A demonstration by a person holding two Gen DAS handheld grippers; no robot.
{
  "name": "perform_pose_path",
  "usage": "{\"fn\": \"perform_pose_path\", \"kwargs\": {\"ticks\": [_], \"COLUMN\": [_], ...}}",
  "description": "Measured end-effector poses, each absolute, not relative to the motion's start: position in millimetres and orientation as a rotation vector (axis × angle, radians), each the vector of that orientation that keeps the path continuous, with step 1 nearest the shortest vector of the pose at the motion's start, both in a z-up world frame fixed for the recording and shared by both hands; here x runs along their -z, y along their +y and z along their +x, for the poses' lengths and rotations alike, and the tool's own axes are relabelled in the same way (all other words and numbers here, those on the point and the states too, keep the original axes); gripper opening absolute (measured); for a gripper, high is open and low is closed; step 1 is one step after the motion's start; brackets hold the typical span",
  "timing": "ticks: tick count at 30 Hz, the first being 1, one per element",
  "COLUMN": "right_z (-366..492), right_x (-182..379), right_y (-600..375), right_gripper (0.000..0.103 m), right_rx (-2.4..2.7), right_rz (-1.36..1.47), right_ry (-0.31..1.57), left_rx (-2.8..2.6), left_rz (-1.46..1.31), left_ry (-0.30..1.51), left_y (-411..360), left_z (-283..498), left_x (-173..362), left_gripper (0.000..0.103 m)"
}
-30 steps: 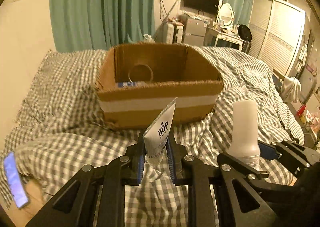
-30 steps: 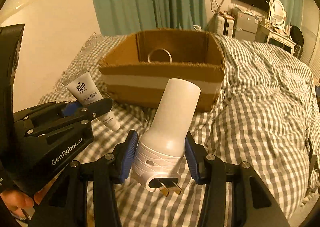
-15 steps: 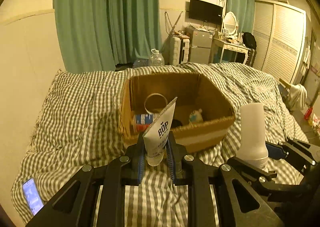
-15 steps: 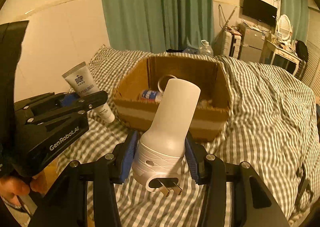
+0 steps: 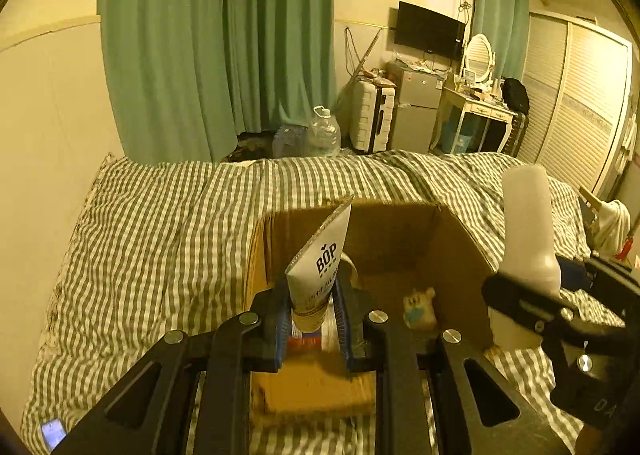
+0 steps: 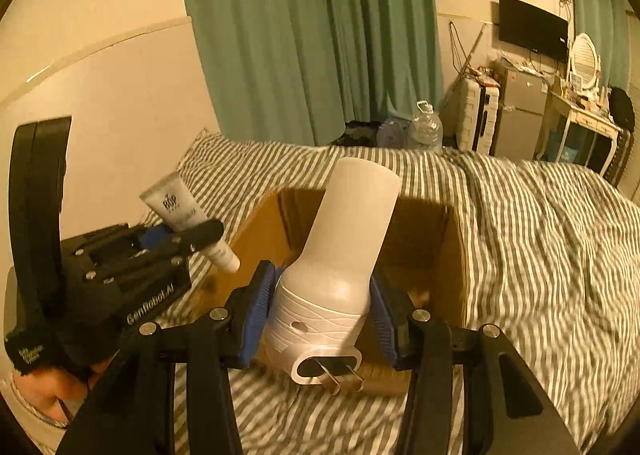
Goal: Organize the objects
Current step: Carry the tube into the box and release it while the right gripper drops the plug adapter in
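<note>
Your left gripper (image 5: 313,309) is clamping a white BOP squeeze tube (image 5: 321,270) above the brown cardboard box (image 5: 460,251); at 3 o'clock, your right gripper (image 6: 322,305) is squeezing the white plug-in night light (image 6: 340,255).

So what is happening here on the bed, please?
A person is tidying small things into a cardboard box that sits on a checked bed cover. The left tongs are shut on a white BOP tube, held above the box's near edge. The right tongs are shut on a white plug-in device with metal prongs, also just in front of the box. Nothing is released yet; a small toy already lies inside.
</note>
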State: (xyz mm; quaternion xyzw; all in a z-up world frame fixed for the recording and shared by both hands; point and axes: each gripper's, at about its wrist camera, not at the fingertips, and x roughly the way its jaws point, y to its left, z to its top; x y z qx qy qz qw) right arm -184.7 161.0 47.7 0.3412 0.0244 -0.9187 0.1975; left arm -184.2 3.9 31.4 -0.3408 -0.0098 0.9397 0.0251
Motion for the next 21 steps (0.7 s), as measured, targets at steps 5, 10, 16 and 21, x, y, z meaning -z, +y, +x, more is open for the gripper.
{"fn": "perform_pose_path", "kwargs": {"ticks": [5,10,16,21], "right_z": [-228,-256,-285,-292], "right_x": [-41,-15,29,58], "right_y": [158,163,173,177], "right_gripper": [0.046,0.046,0.046,0.046], "right_rx": [2.574,2.582,2.575,2.56], "right_rz": [0.937,0.966,1.075,1.164], "right_ry": [0.092,0.116,0.13,0.136], "left_rx": [-2.902,-2.878,-2.853,-2.818], "left_rz": [-1.074,-1.132,-1.189,-1.243], "left_ry": [0.01,0.048,0.118,0.132], "left_y": [10,18,27,32], "left_z": [-217,-242,-259,-269], "left_x": [-17,13,40,58], "left_gripper": [0.019,0.019,0.019,0.019]}}
